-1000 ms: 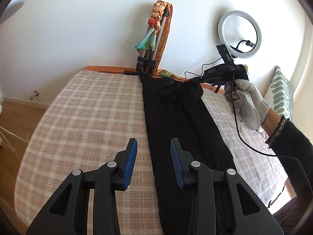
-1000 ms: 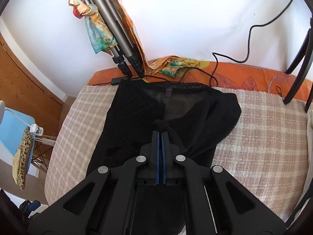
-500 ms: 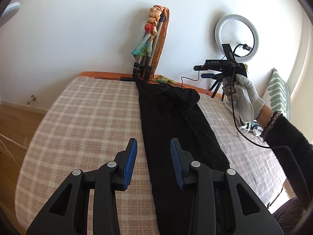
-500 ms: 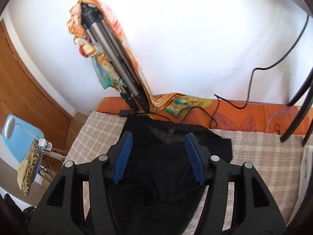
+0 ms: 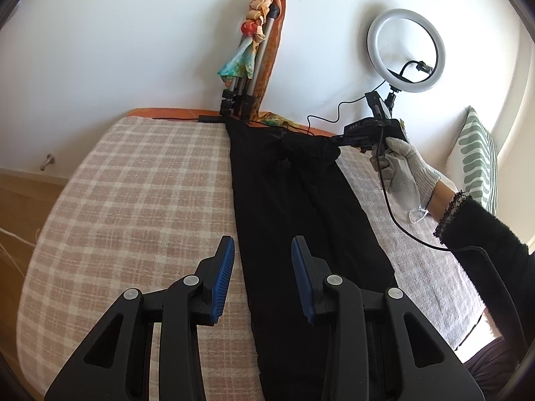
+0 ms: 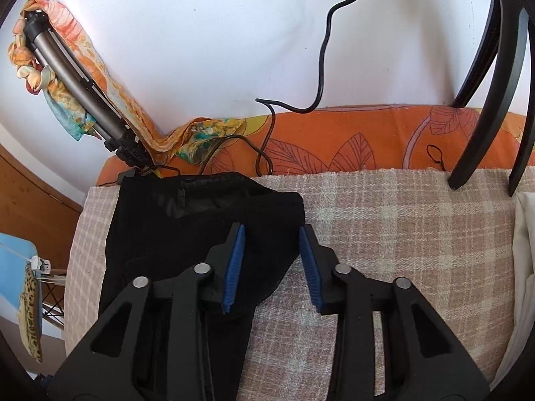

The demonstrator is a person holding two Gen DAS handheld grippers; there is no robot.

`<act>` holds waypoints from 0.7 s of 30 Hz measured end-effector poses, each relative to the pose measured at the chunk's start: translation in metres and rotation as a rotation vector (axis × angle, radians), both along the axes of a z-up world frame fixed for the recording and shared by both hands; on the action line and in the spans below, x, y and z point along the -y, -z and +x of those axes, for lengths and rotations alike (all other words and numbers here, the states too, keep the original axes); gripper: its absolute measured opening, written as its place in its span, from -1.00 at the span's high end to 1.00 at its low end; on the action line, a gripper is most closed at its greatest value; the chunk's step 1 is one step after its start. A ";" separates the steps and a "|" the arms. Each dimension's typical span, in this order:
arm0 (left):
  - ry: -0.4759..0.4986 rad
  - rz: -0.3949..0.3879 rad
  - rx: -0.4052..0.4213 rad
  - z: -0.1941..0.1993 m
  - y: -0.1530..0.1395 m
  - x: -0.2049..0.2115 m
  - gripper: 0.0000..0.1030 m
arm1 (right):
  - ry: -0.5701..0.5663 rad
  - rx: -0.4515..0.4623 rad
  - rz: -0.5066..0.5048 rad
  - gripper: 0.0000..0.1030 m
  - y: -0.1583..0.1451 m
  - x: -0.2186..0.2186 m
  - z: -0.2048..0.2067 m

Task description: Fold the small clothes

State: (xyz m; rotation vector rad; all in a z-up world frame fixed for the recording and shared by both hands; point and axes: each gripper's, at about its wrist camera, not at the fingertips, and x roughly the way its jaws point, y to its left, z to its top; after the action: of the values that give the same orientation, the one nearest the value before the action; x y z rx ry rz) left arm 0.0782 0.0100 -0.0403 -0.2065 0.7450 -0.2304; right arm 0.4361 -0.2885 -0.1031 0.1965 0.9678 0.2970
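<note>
Black garment (image 5: 301, 207) lies on checked blanket (image 5: 140, 180) near leaning tripod (image 5: 249, 77).

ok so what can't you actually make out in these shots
Black garment, near end: left wrist view, cut off by the bottom edge and covered by the left gripper.
Its folds and seams: both views, fabric too dark.
White cloth: right wrist view, cut off by the right edge.
Black stand legs: right wrist view, tops run off the frame.
</note>
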 end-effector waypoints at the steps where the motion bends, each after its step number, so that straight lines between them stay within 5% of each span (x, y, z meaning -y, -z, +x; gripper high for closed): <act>1: 0.000 -0.002 -0.003 0.001 0.001 0.000 0.36 | -0.003 0.021 -0.013 0.92 -0.004 -0.005 0.002; 5: 0.003 0.012 -0.002 0.001 0.001 0.002 0.36 | 0.004 0.055 -0.090 0.92 -0.017 -0.021 0.016; 7: 0.003 0.013 0.004 0.000 0.000 0.001 0.36 | -0.041 0.048 -0.042 0.90 -0.022 -0.025 0.015; 8: 0.003 0.013 0.005 0.000 0.000 0.000 0.36 | -0.066 0.051 -0.032 0.80 -0.024 -0.029 0.012; 11: 0.001 0.000 -0.003 0.000 0.001 -0.003 0.36 | -0.086 0.053 -0.121 -0.04 -0.024 -0.041 0.007; 12: 0.002 -0.006 -0.008 0.000 0.001 -0.003 0.36 | -0.090 0.045 -0.133 -0.10 -0.021 -0.044 0.006; 16: 0.004 -0.003 -0.008 -0.002 0.001 -0.002 0.36 | -0.108 0.014 -0.211 0.08 -0.008 -0.054 0.010; 18: 0.003 -0.003 -0.007 -0.003 0.000 -0.003 0.36 | -0.124 -0.006 -0.281 0.73 0.002 -0.062 0.013; 21: -0.001 -0.009 -0.008 -0.003 0.000 -0.004 0.36 | -0.143 0.014 -0.329 0.91 0.006 -0.068 0.013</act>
State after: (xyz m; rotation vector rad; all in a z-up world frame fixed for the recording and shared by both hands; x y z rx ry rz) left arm 0.0752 0.0142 -0.0406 -0.2161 0.7516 -0.2322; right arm 0.4486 -0.2209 -0.1087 -0.1757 1.0043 0.2648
